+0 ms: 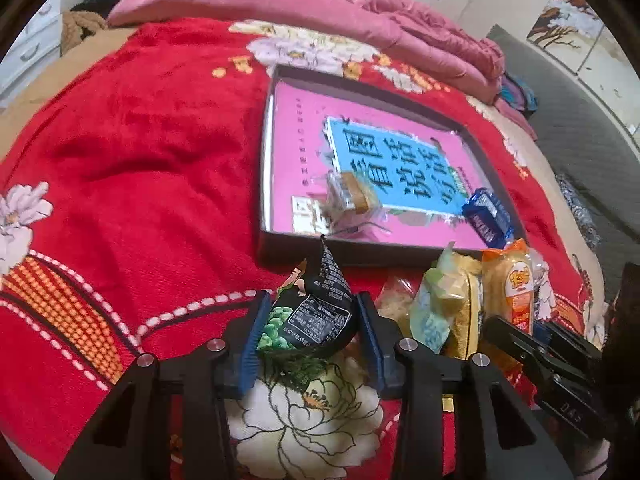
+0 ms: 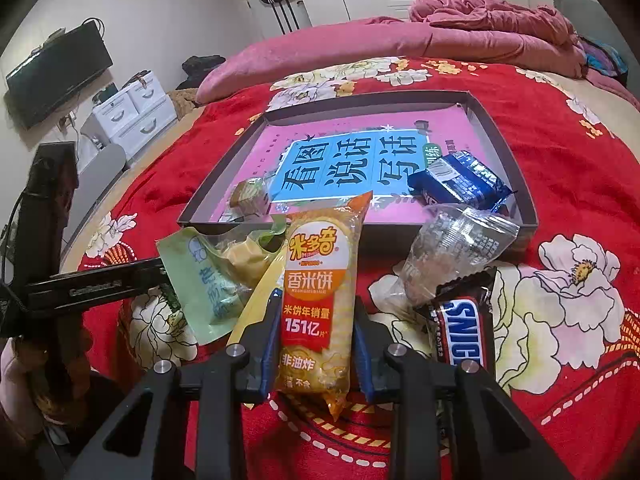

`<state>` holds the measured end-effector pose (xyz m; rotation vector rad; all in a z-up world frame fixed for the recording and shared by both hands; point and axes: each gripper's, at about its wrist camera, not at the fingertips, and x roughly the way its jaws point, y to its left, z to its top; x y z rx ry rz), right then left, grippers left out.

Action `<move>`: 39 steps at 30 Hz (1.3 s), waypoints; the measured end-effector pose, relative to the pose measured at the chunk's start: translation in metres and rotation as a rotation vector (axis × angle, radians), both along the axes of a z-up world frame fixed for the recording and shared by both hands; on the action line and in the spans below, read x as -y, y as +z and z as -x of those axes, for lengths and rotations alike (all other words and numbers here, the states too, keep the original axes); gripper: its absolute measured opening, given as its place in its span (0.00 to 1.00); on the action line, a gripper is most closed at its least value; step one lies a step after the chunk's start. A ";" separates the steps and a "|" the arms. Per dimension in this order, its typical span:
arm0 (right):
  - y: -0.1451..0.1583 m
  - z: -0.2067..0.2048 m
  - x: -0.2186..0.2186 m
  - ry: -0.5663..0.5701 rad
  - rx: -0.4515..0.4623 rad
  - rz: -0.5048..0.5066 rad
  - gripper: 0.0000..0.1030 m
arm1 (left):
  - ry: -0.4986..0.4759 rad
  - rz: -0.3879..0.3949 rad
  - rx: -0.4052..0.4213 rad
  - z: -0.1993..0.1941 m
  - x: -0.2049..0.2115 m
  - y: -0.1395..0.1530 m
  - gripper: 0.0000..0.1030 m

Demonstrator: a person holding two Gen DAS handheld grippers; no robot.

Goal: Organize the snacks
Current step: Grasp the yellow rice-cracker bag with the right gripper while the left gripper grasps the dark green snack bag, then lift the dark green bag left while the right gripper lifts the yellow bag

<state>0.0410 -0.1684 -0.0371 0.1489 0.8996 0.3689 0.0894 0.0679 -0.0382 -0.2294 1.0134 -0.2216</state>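
My left gripper (image 1: 314,304) is shut on a black triangular snack packet (image 1: 320,312), whose tip points up toward the box. In the right wrist view, my right gripper (image 2: 317,304) is shut on a long orange rice-cracker packet (image 2: 320,292), pads on both its sides. Just beyond stands a shallow dark box (image 2: 500,128) lined with a pink and blue book. It holds a blue wrapped snack (image 2: 460,184) and a small brown clear-wrapped snack (image 2: 248,196). The left wrist view shows the box (image 1: 360,246), the blue snack (image 1: 488,216) and the brown one (image 1: 348,196).
Loose on the red floral blanket (image 2: 560,160) in front of the box lie a green pouch (image 2: 200,280), a clear packet (image 2: 452,252) and a Snickers bar (image 2: 464,332). A pink quilt (image 2: 480,36) is piled at the far side. White drawers (image 2: 132,116) stand left of the bed.
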 end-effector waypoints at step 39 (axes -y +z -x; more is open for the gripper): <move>0.022 -0.011 0.033 -0.075 0.074 -0.175 0.31 | 0.073 0.033 0.176 0.002 -0.007 0.031 0.35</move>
